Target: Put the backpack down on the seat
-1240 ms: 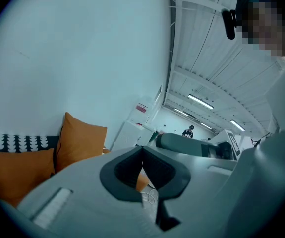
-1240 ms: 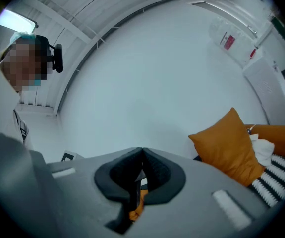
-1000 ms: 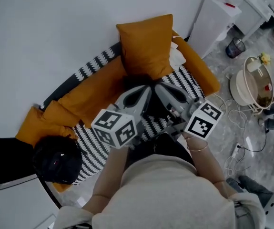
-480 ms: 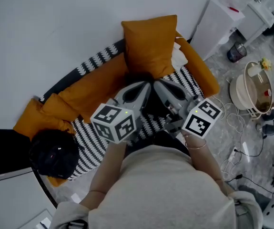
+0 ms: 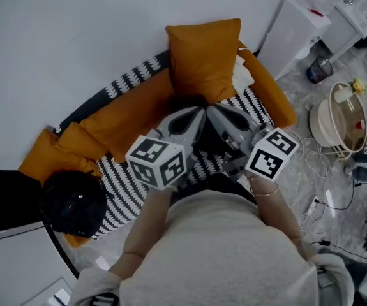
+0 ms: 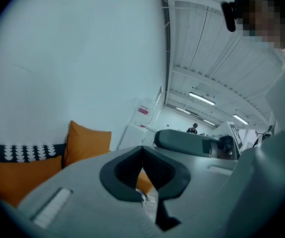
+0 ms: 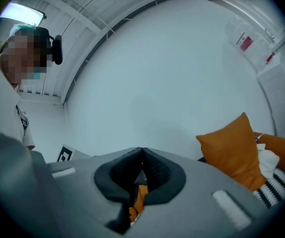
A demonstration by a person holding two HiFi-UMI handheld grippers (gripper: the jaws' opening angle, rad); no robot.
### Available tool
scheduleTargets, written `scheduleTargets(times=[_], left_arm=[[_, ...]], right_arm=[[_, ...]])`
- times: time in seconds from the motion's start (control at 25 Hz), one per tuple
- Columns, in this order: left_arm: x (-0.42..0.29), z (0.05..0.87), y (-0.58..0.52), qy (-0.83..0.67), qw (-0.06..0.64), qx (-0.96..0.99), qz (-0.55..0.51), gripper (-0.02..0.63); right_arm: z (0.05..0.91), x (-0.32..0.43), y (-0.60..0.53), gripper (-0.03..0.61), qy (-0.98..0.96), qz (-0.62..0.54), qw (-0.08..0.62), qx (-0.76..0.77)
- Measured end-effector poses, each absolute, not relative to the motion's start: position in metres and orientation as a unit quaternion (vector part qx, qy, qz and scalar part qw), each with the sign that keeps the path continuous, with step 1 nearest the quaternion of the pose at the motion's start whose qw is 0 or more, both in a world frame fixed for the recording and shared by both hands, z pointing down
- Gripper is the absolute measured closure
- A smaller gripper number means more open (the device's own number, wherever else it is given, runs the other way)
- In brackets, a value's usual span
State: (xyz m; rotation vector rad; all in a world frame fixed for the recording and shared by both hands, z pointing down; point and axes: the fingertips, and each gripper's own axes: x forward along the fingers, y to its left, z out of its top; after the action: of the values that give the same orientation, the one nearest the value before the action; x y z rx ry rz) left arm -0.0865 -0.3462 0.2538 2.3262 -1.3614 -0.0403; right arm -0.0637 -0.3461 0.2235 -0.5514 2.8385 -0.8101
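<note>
The black backpack (image 5: 73, 203) lies at the left end of the sofa, on its black-and-white striped seat (image 5: 119, 203), beside an orange cushion. Both grippers are held close together in front of the person's chest, above the middle of the seat and well to the right of the backpack. My left gripper (image 5: 187, 121) is shut with nothing between its jaws; its tips (image 6: 142, 148) meet. My right gripper (image 5: 224, 120) is shut and empty too, its tips (image 7: 142, 151) touching. Neither gripper touches the backpack.
A large orange pillow (image 5: 203, 56) leans on the sofa back. A black flat panel (image 5: 4, 206) stands left of the backpack. To the right are a white cabinet (image 5: 295, 24), a small bin (image 5: 319, 69), a round cream container (image 5: 336, 123) and cables (image 5: 317, 164) on the floor.
The head view has shifted slightly. Both grippers stay shut and empty in front of the body, and the backpack has not moved on the seat.
</note>
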Motion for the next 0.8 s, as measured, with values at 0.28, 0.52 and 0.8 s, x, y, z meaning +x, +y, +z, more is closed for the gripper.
scheduleTargets(times=[0.28, 0.52, 0.8], left_arm=[[-0.0904, 0.2522, -0.3465, -0.496, 0.219, 0.840, -0.016, 0.607], [-0.0860, 0.2516, -0.3473, -0.495, 0.218, 0.841, -0.015, 0.607], [-0.0850, 0.2512, -0.3461, -0.494, 0.219, 0.841, -0.014, 0.607]], right_arm=[[0.2210, -0.0723, -0.3401, 0.575, 0.947, -0.267, 0.069, -0.166], [0.2192, -0.0692, -0.3398, 0.575, 0.949, -0.264, 0.068, -0.157], [0.2186, -0.0700, -0.3354, 0.575, 0.950, -0.265, 0.070, -0.148]])
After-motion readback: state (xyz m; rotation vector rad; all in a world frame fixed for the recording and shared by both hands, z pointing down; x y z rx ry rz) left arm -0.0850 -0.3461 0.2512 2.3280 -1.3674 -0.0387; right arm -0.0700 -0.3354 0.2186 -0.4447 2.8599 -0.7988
